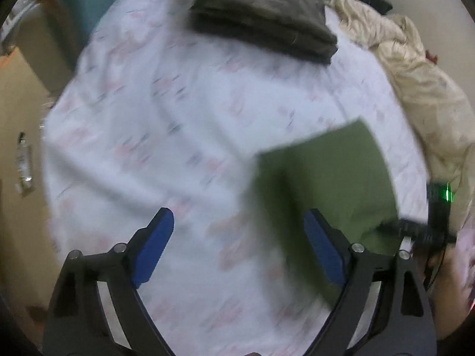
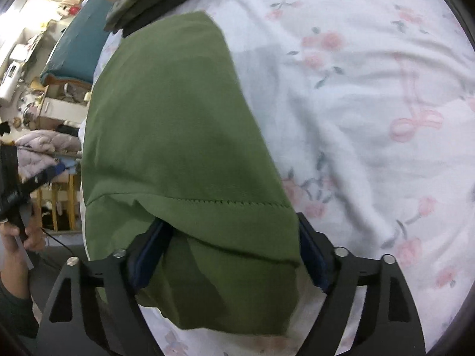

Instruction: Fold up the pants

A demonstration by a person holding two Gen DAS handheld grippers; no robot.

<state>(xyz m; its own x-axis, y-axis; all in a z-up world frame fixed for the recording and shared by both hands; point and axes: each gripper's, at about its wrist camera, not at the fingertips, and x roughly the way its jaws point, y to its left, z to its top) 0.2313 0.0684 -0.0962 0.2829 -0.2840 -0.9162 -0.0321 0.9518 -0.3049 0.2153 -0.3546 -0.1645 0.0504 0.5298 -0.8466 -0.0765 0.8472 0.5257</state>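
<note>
Right wrist view: we find the folded olive-green cloth pants [image 2: 178,136] lying on the white floral bed sheet [image 2: 371,95], long axis running away from our right gripper [image 2: 230,252], whose blue pads stand wide apart either side of the near hem without pressing it. Our left gripper [image 1: 239,246] is likewise wide open and empty over bare sheet. A folded dark-grey garment [image 1: 264,12] lies at the far edge, a cream quilt [image 1: 415,74] alongside.

No readable text, label, brand, number or sign anywhere. Only a floral print on the sheet [image 2: 371,95], and a small bottle [image 1: 23,160] on the floor with a label too blurred to read.
</note>
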